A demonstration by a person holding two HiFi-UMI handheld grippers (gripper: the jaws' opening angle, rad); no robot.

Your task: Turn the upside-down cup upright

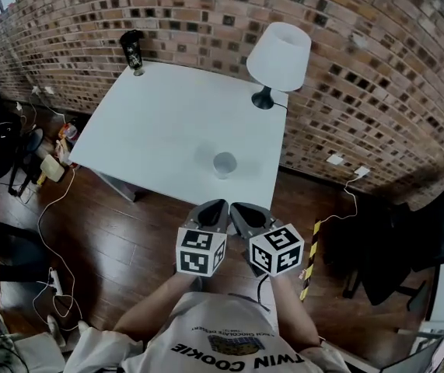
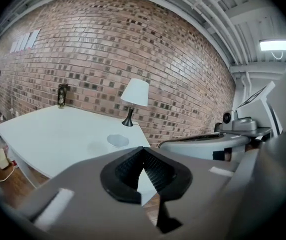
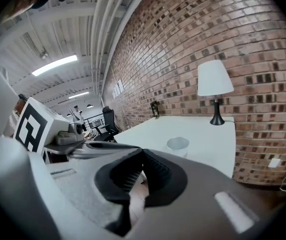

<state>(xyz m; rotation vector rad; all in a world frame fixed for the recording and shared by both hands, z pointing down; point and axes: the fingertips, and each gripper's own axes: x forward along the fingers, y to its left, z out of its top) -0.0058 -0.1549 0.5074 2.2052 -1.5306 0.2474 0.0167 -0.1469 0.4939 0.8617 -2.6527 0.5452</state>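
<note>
Cup (image 1: 224,164) is sitting upright on tabletop (image 1: 159,123) near the front edge, mouth facing up, long axis vertical. Left claw (image 1: 212,207) and right claw (image 1: 246,209) are both pressing together, empty, hovering just off that edge.

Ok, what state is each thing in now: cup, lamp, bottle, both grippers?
Cup: upright, mouth up, on the table.
Lamp: upright.
Bottle: upright, at the far corner.
Left gripper: shut, empty.
Right gripper: shut, empty.
</note>
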